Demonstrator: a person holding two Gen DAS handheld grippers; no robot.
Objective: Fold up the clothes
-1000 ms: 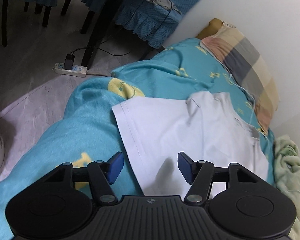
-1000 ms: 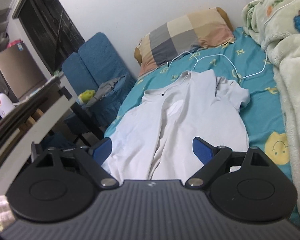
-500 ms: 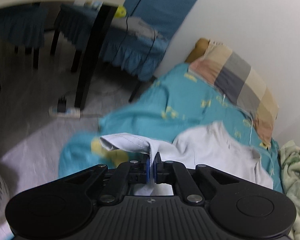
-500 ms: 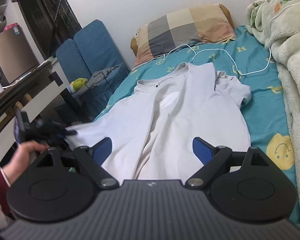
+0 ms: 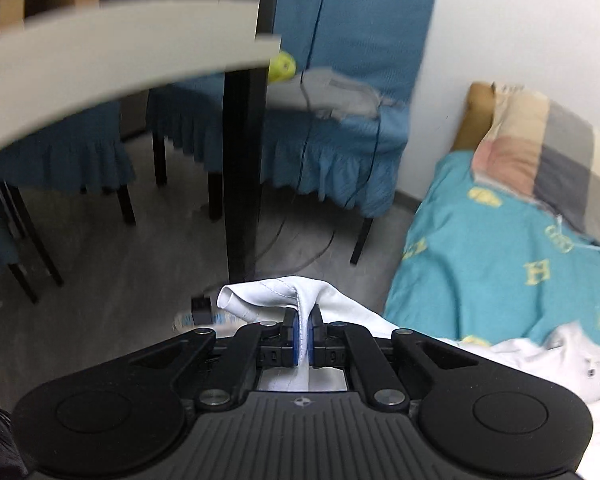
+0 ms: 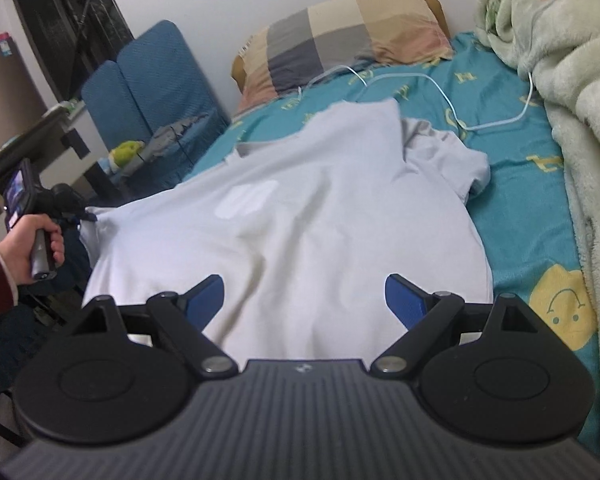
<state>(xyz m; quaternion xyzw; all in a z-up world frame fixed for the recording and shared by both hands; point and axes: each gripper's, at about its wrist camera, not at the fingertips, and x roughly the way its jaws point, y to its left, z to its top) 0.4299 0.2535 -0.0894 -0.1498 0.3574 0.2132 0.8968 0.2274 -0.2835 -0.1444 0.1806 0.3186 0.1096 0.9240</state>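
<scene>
A white short-sleeved shirt (image 6: 300, 216) lies spread on the teal bedsheet (image 6: 520, 168). My left gripper (image 5: 304, 330) is shut on the shirt's hem corner (image 5: 276, 296) and holds it lifted off the bed's left side; it also shows in the right wrist view (image 6: 66, 210), held in a hand. My right gripper (image 6: 304, 300) is open and empty, hovering over the shirt's lower part. The shirt's collar (image 5: 580, 356) lies toward the pillow.
A plaid pillow (image 6: 340, 36) lies at the head of the bed. A white cable (image 6: 440, 92) runs across the sheet. A pale green fleece blanket (image 6: 572, 80) is heaped on the right. Blue-covered chairs (image 5: 340, 100) and a dark table leg (image 5: 240, 180) stand left of the bed.
My left gripper shut on the shirt's hem corner, lifted it and pulled it out past the bed's left side. The shirt now lies stretched flatter. My right gripper stayed open over it.
</scene>
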